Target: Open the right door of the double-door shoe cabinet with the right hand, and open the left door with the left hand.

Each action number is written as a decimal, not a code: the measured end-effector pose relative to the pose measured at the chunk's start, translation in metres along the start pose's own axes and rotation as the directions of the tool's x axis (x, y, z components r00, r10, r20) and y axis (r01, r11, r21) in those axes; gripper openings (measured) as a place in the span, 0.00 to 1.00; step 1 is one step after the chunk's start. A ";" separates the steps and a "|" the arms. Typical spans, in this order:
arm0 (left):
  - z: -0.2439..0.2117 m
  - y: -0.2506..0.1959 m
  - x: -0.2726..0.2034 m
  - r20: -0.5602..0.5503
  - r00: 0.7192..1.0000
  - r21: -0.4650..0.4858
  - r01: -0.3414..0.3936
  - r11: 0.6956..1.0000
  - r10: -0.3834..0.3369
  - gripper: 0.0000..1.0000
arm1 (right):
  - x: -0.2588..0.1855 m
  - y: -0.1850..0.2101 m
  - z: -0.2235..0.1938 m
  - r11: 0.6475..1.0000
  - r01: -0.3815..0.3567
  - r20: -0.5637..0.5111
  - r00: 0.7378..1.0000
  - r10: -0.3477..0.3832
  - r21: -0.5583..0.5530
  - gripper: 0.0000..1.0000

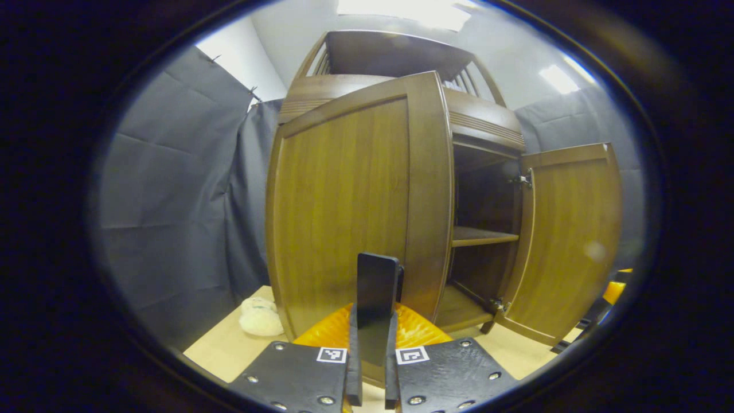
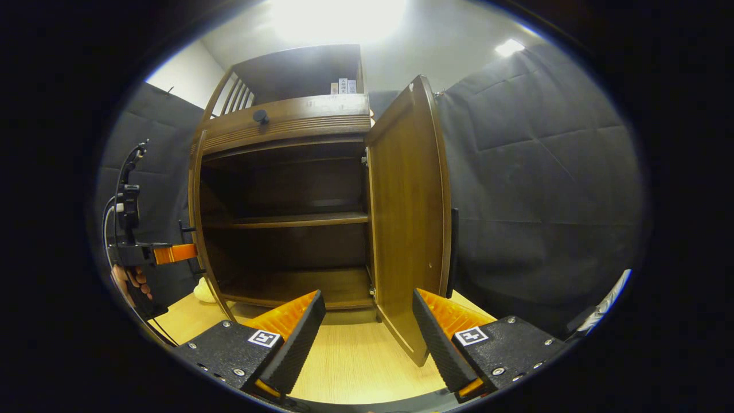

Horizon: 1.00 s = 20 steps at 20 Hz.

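Left gripper: fingers clenched on left door's black handle, evidently to draw it outward. Left door: swung partly out, directly ahead of those fingers. Shoe cabinet: interior shelves exposed. Right door: wide open, its bottom edge between the spread fingers of right gripper, untouched, apparently released.

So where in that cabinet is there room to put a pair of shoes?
Both shelves look bare: the middle shelf and the bottom shelf, bordered by the open right door. The floor in front is free too. It is tighter by the left door, where the left tool grips its handle.
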<state>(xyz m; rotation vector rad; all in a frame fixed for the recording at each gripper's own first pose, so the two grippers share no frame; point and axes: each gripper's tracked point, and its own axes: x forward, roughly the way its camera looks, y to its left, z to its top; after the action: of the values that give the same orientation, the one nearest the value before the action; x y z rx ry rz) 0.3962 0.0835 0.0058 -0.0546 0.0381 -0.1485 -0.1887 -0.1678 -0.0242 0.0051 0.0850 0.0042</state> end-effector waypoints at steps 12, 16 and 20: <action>0.000 0.051 -0.040 0.013 0.992 -0.020 -0.122 0.992 0.122 0.15 | 0.001 0.034 -0.004 0.997 -0.077 -0.008 0.997 0.077 -0.004 0.95; 0.003 0.070 -0.050 0.024 0.982 -0.010 -0.185 0.983 0.185 0.10 | 0.001 0.052 -0.006 0.993 -0.118 -0.013 0.993 0.118 -0.012 0.94; 0.010 0.098 -0.069 0.046 0.967 0.003 -0.252 0.968 0.251 0.19 | -0.002 0.065 -0.006 0.988 -0.150 -0.014 0.989 0.150 -0.028 0.94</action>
<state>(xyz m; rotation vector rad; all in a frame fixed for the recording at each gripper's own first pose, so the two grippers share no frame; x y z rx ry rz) 0.3425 0.1912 0.0121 -0.0443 -0.0013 0.1068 -0.1911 -0.1030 -0.0298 -0.0170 0.0958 0.1557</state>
